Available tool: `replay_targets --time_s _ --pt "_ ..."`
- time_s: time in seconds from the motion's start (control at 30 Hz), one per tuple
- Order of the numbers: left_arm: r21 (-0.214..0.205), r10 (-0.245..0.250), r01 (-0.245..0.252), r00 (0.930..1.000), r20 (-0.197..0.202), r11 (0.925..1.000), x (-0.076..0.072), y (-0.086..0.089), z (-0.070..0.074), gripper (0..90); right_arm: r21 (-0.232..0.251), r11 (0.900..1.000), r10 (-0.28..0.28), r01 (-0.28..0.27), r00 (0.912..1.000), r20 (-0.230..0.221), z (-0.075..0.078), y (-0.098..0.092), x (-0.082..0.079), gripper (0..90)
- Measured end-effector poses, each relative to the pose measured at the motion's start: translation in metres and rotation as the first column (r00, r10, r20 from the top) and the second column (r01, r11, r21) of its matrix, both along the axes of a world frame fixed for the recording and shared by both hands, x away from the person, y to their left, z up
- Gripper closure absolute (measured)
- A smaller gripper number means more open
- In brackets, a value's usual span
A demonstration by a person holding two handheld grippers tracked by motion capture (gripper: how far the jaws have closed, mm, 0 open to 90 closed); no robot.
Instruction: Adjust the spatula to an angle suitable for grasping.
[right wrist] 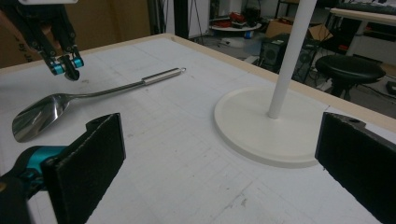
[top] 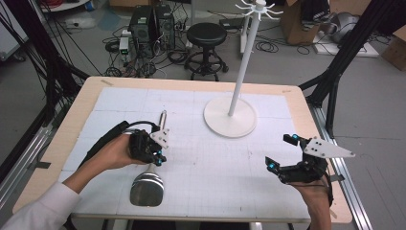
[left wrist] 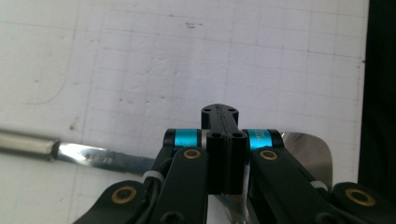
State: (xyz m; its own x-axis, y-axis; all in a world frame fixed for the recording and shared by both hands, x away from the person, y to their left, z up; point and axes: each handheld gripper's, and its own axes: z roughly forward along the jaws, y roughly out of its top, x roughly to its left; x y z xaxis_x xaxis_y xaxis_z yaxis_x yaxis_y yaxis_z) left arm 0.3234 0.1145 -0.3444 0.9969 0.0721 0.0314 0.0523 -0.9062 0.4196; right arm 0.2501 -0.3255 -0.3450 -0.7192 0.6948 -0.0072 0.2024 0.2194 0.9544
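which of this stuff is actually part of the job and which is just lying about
Likely part of the job:
- shiny metal serving spoon, lying flat
- white hanger stand with round base
- left gripper, jaws shut, above the spoon
- right gripper, jaws open

Just lying about:
- black round stool
- black computer towers
- cardboard boxes

Own tongs (right wrist: 219, 158) wide apart over white mat; metal spoon (right wrist: 79, 95) beyond, white stand base (right wrist: 266, 126), perhaps untouched.

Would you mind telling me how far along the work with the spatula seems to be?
Nothing looks done: the metal spatula lies flat on the mat. In hand: the left hand-held gripper, jaws shut, hovers above its handle. The right hand-held gripper waits open. Grasping and hanging it on the white stand probably remain.
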Motion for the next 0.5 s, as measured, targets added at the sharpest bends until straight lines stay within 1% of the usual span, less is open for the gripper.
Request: replay_targets --time_s 0.13,0.17,0.23,0.37,0.43,0.5 --pt "0.009 -0.017 0.017 0.9998 -0.013 0.9998 -0.005 -0.006 -0.005 89.8 -0.001 1.0 -0.001 0.001 1.0 0.0 0.0 0.0 0.0 0.6" --pt "0.005 -0.022 0.022 0.9997 -0.014 0.9997 -0.009 -0.01 -0.008 89.8 0.0 1.0 0.001 -0.001 1.0 0.002 0.001 0.0 0.0 0.6" --pt "-0.005 -0.03 0.03 0.9994 -0.015 0.9995 -0.01 -0.013 -0.011 89.8 -0.001 1.0 0.001 -0.001 1.0 0.002 0.001 0.0 0.0 0.5" --pt "-0.018 -0.027 0.027 0.9994 -0.019 0.9995 -0.013 -0.014 -0.018 89.8 -0.001 1.0 0.0 0.0 1.0 0.006 0.001 0.0 0.0 0.6" --pt "-0.019 -0.022 0.022 0.9992 -0.033 0.9996 -0.013 -0.015 -0.022 89.8 0.0 1.0 0.001 -0.001 1.0 0.004 0.001 0.0 -0.001 0.6" --pt "-0.001 -0.026 0.026 0.9989 -0.039 0.9997 -0.015 -0.015 -0.026 89.8 0.0 1.0 0.002 -0.002 1.0 0.009 0.001 0.0 -0.001 0.6"
